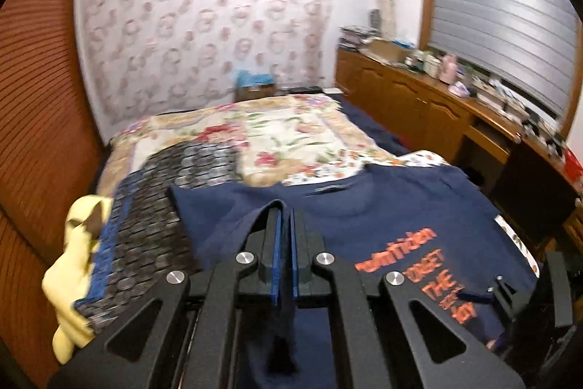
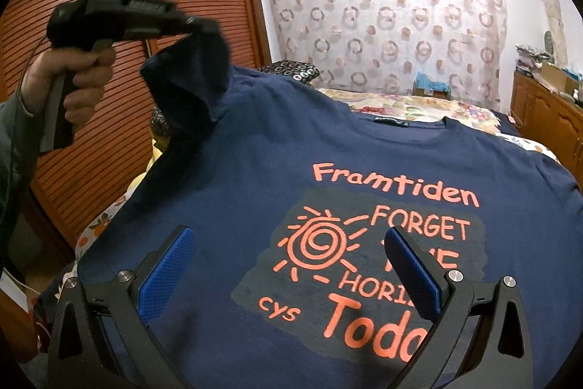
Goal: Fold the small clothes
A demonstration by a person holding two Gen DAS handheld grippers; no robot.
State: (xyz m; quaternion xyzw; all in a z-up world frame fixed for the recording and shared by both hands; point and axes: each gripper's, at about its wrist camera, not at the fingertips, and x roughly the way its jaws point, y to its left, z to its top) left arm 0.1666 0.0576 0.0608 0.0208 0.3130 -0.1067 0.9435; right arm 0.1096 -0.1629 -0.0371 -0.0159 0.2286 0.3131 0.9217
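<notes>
The T-shirt (image 2: 255,152) lies spread on the bed (image 1: 291,133), collar toward the far wall. Its left sleeve (image 2: 193,75) is raised off the bed, pinched in the left tool (image 2: 204,26). The right tool (image 2: 288,265) hovers above the chest print. A crumpled garment (image 1: 73,272) lies left of the T-shirt. Cabinets (image 1: 419,104) run along the bed's right side.

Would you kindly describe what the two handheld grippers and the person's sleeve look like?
Both the left gripper and the right gripper are matte black, with silver pivot bolts and textured blue finger pads. A thin dark cable trails over a grey sleeve.
</notes>
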